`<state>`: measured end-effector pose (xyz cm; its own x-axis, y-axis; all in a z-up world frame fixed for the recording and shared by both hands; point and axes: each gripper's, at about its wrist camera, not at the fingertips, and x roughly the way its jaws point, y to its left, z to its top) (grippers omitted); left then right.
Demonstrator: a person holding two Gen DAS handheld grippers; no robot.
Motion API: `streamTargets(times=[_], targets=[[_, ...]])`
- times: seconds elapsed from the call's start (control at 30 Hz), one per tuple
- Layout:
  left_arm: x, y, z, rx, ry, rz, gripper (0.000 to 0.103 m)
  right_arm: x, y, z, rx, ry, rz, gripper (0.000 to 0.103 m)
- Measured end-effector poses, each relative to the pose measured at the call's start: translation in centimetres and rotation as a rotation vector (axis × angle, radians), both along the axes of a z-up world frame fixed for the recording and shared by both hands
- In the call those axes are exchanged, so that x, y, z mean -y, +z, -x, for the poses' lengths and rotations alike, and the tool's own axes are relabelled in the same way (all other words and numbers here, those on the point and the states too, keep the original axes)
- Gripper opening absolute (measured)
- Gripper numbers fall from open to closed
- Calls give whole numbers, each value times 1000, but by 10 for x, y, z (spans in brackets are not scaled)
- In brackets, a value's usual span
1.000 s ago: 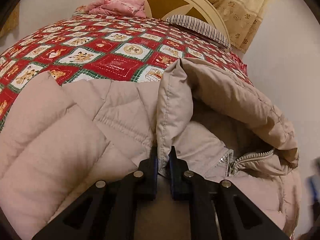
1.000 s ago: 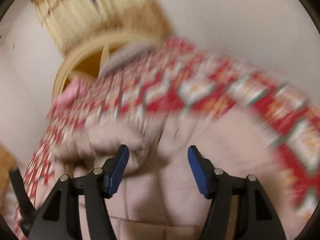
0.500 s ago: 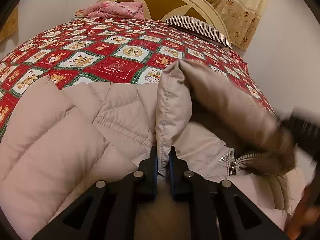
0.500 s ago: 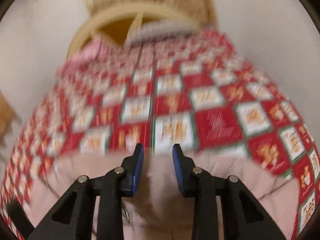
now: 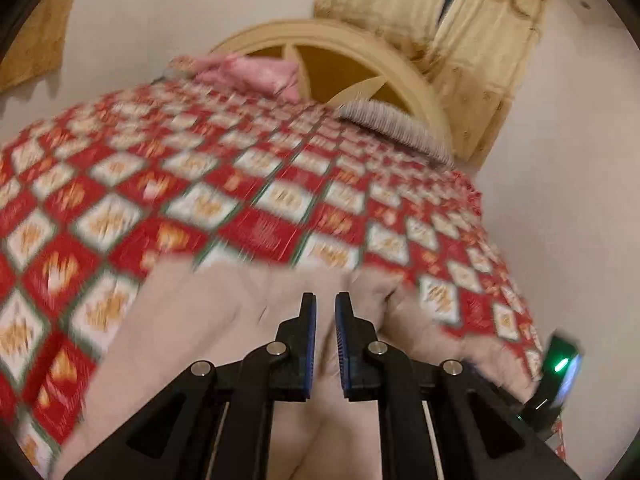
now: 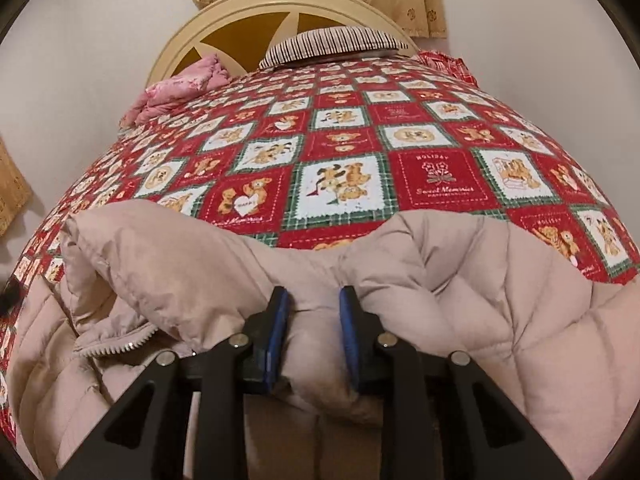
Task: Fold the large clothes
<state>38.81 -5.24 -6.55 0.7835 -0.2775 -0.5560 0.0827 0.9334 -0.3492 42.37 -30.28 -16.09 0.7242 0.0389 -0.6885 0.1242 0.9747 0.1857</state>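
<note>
A beige quilted jacket [image 6: 460,300] is spread at the near end of a red patchwork bedspread [image 6: 400,140], its zipper [image 6: 116,344] showing. A puffy fold is pinched by the right gripper [image 6: 312,312]. The left gripper [image 5: 323,320] is held nearly closed over blurred fabric; a grip cannot be confirmed.

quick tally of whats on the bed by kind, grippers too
puffer jacket: 1, beige, held by both grippers
quilt: 1, red patchwork with teddy bears
striped pillow: 1
pink bedding: 1 bundle
grippers: 2, left gripper and right gripper
total: 6
</note>
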Motion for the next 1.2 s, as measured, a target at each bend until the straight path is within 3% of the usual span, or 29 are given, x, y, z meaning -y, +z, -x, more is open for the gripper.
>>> streamTargets(times=[0.1, 0.2, 0.27, 0.33, 0.47, 0.57, 0.63, 0.7, 0.77, 0.83, 0.9, 1.2], targets=[[50, 22, -37, -9, -165, -61, 10, -3, 1, 1, 8, 1, 17, 28], [105, 13, -75, -83, -298, -125, 10, -3, 1, 2, 13, 3, 20, 29], [117, -17, -90, -186, -275, -193, 10, -2, 1, 2, 17, 5, 7, 29], [106, -51, -90, -261, -236, -211, 10, 3, 0, 3, 24, 8, -22, 29], [82, -84, -63, -156, -239, -178, 10, 6, 2, 7, 58, 30, -64, 31], [94, -90, -65, -149, -225, -246, 10, 2, 4, 7, 59, 40, -54, 32], [103, -93, -67, -153, -222, -298, 10, 2, 8, 12, 86, 32, -49, 39], [104, -92, -69, -153, -222, -302, 9, 3, 18, 27, 160, -5, -40, 57], [101, -93, -69, -155, -223, -291, 9, 7, 22, 32, 181, -60, -13, 61], [102, -94, -68, -153, -222, -297, 9, 9, 13, 20, 74, -114, 44, 64], [104, -94, -68, -149, -219, -317, 9, 12, 0, 4, -25, -87, 19, 66], [116, -96, -68, -137, -206, -388, 9, 7, -9, -11, -98, -106, 86, 67]])
